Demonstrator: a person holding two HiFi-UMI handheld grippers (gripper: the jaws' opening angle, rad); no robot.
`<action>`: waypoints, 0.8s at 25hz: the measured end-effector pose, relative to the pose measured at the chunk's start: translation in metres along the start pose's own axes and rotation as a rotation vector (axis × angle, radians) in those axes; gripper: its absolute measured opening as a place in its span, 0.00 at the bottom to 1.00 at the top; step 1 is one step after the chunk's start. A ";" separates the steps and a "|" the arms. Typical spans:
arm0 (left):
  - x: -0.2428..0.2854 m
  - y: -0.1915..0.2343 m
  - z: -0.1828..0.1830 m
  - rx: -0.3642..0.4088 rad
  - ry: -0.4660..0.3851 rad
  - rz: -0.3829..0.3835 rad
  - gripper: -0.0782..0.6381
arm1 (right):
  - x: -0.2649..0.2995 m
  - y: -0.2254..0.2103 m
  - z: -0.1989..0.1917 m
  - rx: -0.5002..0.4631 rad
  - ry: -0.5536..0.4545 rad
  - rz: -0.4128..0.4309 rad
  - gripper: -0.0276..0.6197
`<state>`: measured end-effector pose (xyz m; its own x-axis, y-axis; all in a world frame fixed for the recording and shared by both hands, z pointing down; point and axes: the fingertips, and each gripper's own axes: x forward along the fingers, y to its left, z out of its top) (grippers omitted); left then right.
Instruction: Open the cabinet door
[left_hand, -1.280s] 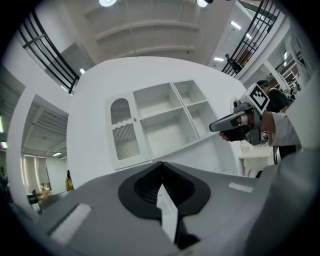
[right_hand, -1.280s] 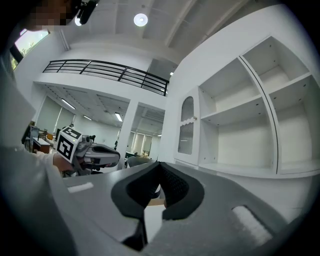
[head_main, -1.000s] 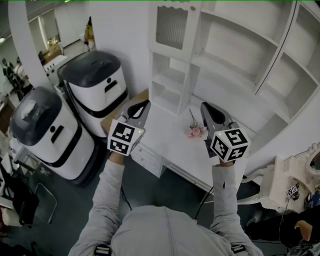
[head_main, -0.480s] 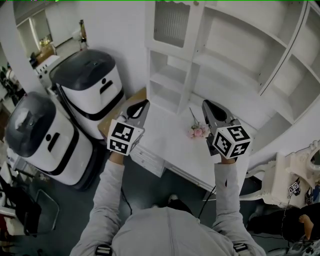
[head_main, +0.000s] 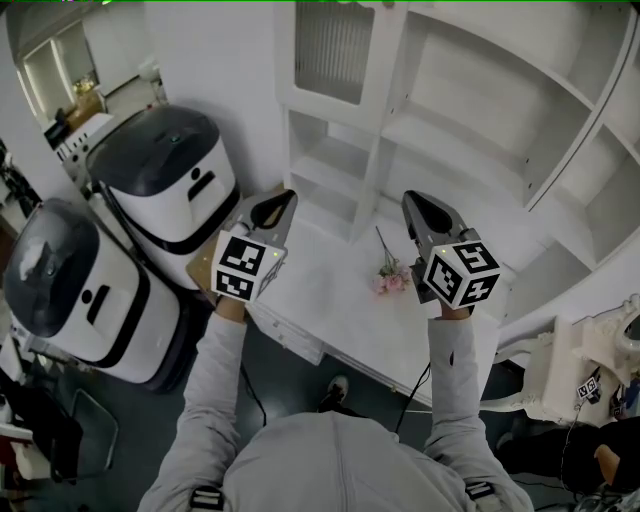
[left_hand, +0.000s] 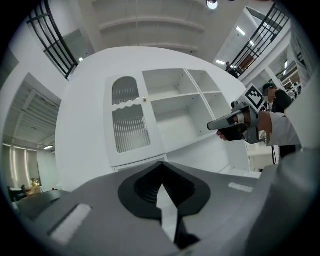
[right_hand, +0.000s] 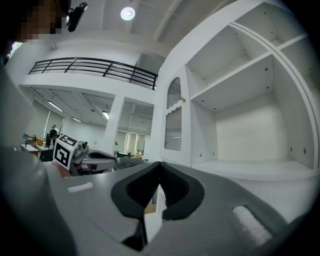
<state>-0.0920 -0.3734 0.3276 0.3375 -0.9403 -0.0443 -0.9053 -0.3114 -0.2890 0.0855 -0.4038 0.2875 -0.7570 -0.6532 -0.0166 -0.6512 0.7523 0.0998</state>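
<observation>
While the white cabinet (head_main: 470, 120) fills the upper frame, its ribbed door (head_main: 328, 50) at top centre sits shut: approach step. Left gripper (head_main: 287, 199) and right gripper (head_main: 409, 200) both clenched, empty; next, one opens onto the probable knob (left_hand: 145, 99).

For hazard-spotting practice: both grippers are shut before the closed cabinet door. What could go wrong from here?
The knob on the cabinet door is small; the shut fingers of the left gripper could slip off it.
The flowers lie near the right gripper; a low sweep might knock them.
</observation>
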 end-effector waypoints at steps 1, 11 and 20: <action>0.008 0.004 0.002 0.003 -0.002 0.003 0.13 | 0.006 -0.006 0.001 -0.001 -0.002 0.003 0.05; 0.091 0.038 0.041 0.002 -0.073 0.043 0.14 | 0.055 -0.071 0.025 -0.043 -0.030 0.036 0.05; 0.148 0.067 0.111 0.077 -0.194 0.022 0.20 | 0.085 -0.100 0.046 -0.072 -0.048 0.049 0.08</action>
<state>-0.0738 -0.5184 0.1953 0.3684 -0.9001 -0.2328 -0.8929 -0.2729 -0.3581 0.0834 -0.5305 0.2300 -0.7909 -0.6092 -0.0578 -0.6089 0.7741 0.1729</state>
